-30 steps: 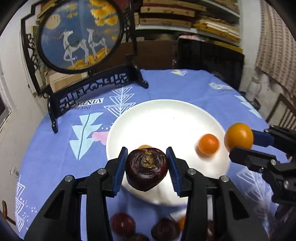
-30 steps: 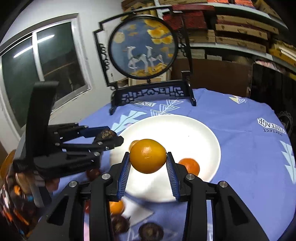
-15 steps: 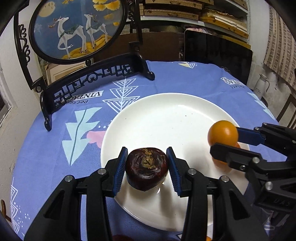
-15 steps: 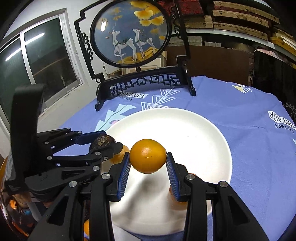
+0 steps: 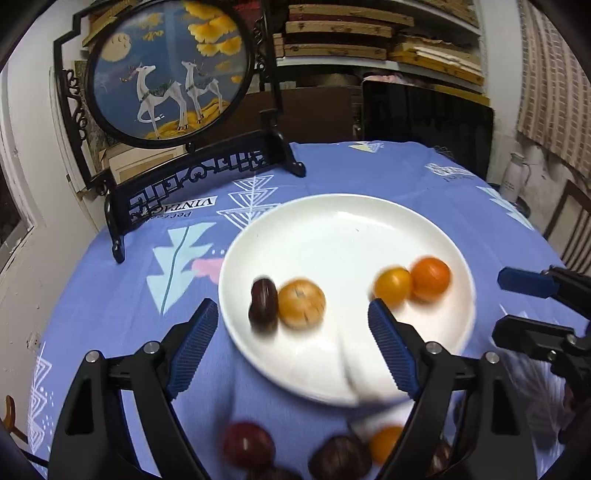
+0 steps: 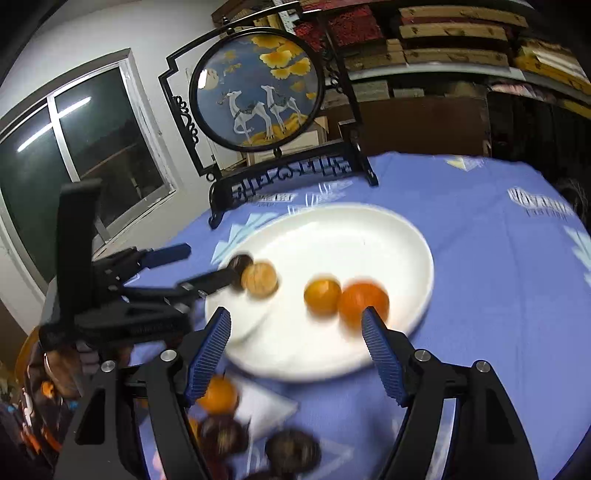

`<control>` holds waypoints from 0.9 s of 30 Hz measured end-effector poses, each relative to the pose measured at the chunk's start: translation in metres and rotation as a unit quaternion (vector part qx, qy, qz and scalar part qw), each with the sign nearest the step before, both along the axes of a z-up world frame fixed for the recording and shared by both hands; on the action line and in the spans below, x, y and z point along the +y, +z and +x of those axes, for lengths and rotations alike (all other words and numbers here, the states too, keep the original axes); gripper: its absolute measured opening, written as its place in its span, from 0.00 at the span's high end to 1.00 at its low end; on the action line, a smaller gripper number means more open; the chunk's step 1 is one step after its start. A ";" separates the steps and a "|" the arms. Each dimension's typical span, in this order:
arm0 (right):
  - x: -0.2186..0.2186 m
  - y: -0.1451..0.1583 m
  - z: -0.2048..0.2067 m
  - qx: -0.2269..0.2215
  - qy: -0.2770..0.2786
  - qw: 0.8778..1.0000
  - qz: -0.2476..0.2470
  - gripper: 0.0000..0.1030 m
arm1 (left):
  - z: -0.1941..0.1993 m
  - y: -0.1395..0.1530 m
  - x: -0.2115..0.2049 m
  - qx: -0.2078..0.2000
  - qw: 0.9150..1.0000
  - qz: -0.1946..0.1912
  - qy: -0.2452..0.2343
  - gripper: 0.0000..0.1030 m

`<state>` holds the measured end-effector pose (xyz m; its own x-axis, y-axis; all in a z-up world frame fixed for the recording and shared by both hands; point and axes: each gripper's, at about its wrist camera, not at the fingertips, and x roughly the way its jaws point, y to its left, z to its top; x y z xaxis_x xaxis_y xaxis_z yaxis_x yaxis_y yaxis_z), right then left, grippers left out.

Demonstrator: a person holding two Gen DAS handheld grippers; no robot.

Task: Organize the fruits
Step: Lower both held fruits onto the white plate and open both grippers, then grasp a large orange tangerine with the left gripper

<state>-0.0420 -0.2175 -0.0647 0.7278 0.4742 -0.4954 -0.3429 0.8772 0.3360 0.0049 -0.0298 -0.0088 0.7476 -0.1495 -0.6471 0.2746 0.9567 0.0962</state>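
Observation:
A white plate (image 5: 332, 229) (image 6: 369, 229) lies on the blue tablecloth. On it are a dark purple fruit (image 5: 263, 305) (image 6: 240, 264) touching a pale orange fruit (image 5: 301, 303) (image 6: 260, 283), and a yellow-orange fruit (image 5: 393, 285) (image 6: 322, 296) touching a deeper orange one (image 5: 430, 278) (image 6: 363, 301). My left gripper (image 5: 293, 350) is open and empty over the plate's near rim. My right gripper (image 6: 297, 354) is open and empty, also at the near rim. Several loose dark and orange fruits (image 5: 249, 445) (image 6: 219, 397) lie on the cloth in front of the plate.
A round deer-picture screen on a black stand (image 5: 170, 70) (image 6: 258, 92) stands behind the plate. A white card (image 6: 266, 408) lies by the loose fruits. Shelves with wooden frames (image 5: 369, 33) line the back wall. A window (image 6: 74, 147) is at the left.
Both grippers have opened and pulled back. The dark fruit and the orange fruit they held now lie on the plate.

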 end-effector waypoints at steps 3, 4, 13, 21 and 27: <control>-0.012 -0.018 -0.025 0.017 -0.003 1.000 0.026 0.20 | -0.033 -0.003 0.013 -0.003 1.000 -0.005 -0.003 0.20; -0.015 -0.024 -0.033 0.024 0.000 0.999 0.040 0.18 | -0.047 -0.005 0.019 -0.002 1.000 -0.010 -0.005 0.16; -0.036 -0.041 -0.057 0.030 -0.016 0.993 0.111 0.13 | -0.134 -0.031 0.032 0.035 0.998 -0.020 -0.039 0.14; -0.045 -0.052 -0.049 0.061 -0.047 0.990 0.122 0.12 | -0.173 -0.043 -0.010 0.041 0.993 0.001 -0.111 0.12; -0.044 -0.050 -0.050 0.053 -0.042 0.990 0.122 0.12 | -0.178 -0.044 -0.037 0.046 0.988 0.011 -0.149 0.11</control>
<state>-0.0925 -0.2615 -0.1148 0.7194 0.5293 -0.4497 -0.2241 0.7898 0.5710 -0.1730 -0.0666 -0.0524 0.6111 -0.3392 -0.7152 0.5521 0.8301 0.0780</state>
